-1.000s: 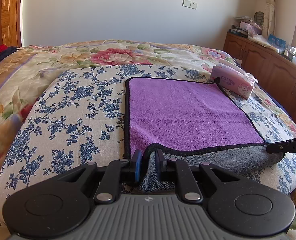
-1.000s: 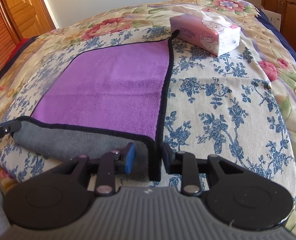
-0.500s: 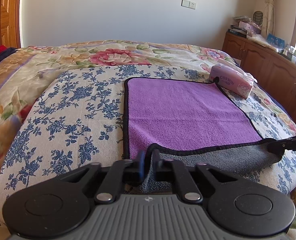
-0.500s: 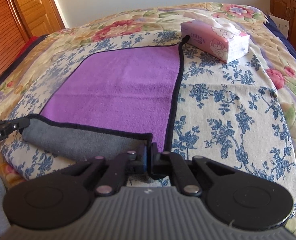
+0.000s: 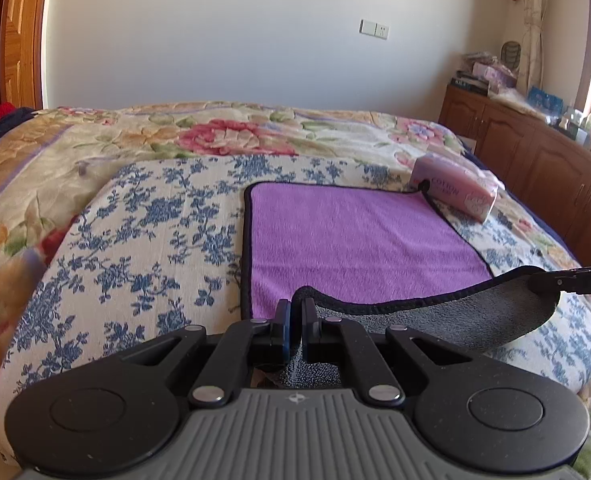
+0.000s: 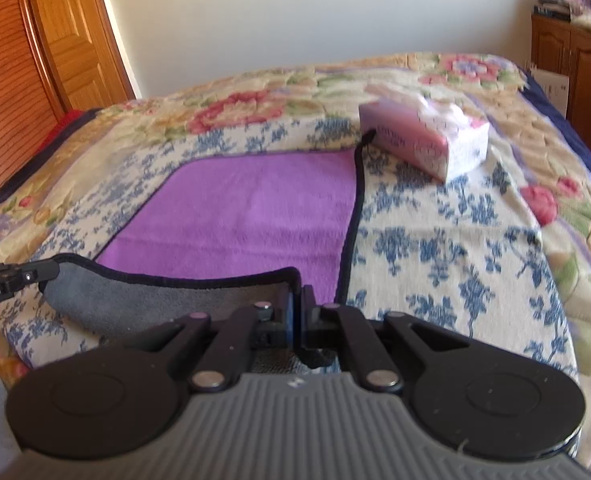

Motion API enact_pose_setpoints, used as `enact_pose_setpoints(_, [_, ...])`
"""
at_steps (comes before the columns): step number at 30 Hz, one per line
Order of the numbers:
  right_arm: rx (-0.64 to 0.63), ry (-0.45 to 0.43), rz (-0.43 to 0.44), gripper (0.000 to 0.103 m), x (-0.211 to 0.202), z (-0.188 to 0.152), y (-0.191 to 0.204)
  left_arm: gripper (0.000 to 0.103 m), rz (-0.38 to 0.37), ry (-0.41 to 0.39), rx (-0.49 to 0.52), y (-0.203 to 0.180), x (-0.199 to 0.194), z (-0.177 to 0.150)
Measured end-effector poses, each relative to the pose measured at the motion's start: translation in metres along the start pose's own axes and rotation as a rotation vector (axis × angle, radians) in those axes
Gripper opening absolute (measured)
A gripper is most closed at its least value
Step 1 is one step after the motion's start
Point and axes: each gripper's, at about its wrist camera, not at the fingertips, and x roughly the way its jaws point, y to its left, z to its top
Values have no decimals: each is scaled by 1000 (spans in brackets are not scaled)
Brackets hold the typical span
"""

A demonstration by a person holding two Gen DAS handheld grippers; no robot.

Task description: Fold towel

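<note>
A purple towel (image 5: 355,236) with a black hem and grey underside lies spread on the bed; it also shows in the right wrist view (image 6: 251,216). My left gripper (image 5: 296,312) is shut on the towel's near left corner. My right gripper (image 6: 297,300) is shut on the near right corner. The near edge hangs lifted between them, showing the grey underside (image 5: 455,320). The right gripper's tip shows at the right edge of the left wrist view (image 5: 567,280), and the left gripper's tip at the left edge of the right wrist view (image 6: 15,276).
A pink tissue pack (image 5: 455,192) lies by the towel's far right corner, also in the right wrist view (image 6: 427,140). The bed has a blue-flowered cover (image 5: 143,232). Wooden cabinets (image 5: 535,152) stand at the right, a wooden door (image 6: 55,40) at the left.
Both grippers have closed on the near corners and lifted the near edge up off the bed, so more grey underside shows. The view has risen.
</note>
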Motion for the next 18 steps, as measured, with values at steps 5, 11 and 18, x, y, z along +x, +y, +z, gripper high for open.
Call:
enact_pose_setpoints(5, [-10,-25,7,4,0,5,1,6,-6,-25,-15,1,-5,6])
enact_pose_setpoints(11, [-27,-39,10,4,1,10,2,6,-18,-45,-26,1,-8,13])
enact_pose_setpoints(18, [-49,-58,16,4,4,17,3,6,-19,-53,-29,2,-3,19])
